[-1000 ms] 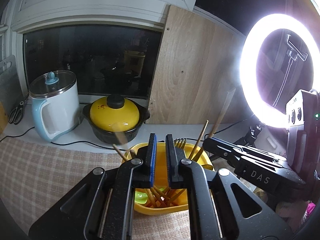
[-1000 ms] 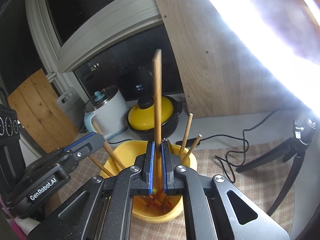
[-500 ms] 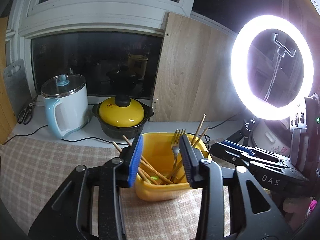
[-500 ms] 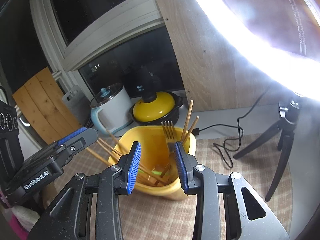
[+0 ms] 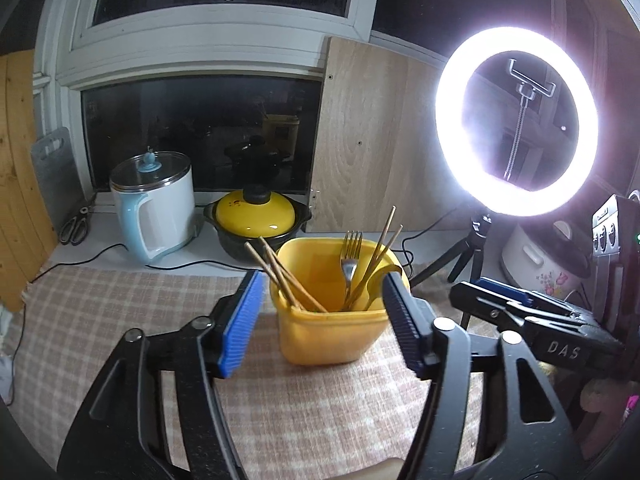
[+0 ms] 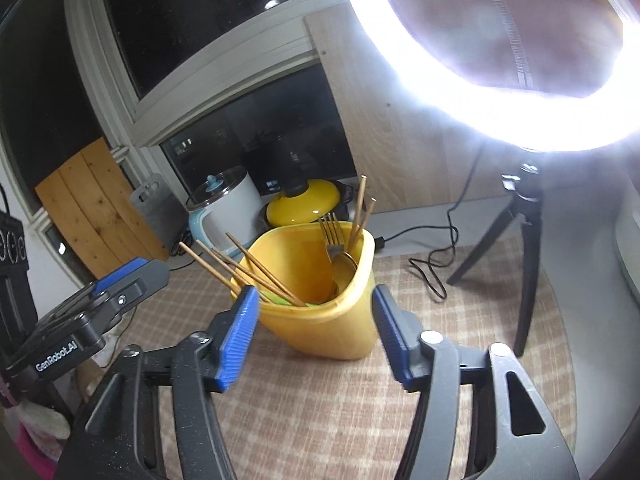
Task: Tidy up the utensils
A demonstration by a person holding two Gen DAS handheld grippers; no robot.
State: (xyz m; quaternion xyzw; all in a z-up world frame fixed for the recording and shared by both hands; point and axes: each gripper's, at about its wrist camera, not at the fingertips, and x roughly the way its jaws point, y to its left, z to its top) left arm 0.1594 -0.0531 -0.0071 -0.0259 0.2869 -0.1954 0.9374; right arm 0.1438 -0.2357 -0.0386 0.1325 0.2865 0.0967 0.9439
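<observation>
1. Two tongs are recorded, each held low and aimed forward over the checked cloth (image 5: 120, 304) on the desk.
2. Left tongs (image 5: 322, 322): jaws spread wide, nothing pinched; blue pads (image 5: 240, 324) are seen on either side of the yellow container (image 5: 328, 336), apart from its walls.
3. Right tongs (image 6: 314, 330): jaws likewise spread and empty, the container (image 6: 332, 328) lying between and just beyond the tips.
4. Container: upright on the cloth, holding the utensils.
5. Wooden chopsticks (image 5: 280, 272): one group is leaned against the left rim, ends projecting outward; a second pair (image 5: 384, 240) is propped at the right rear corner.
6. Fork (image 5: 351, 256): stood tines up beside that rear pair, with a spoon bowl (image 6: 344, 268) just below it.
7. Background items: white electric kettle (image 5: 156, 208), yellow-lidded pot (image 5: 256, 216), ring light (image 5: 516, 120) on a tripod.
</observation>
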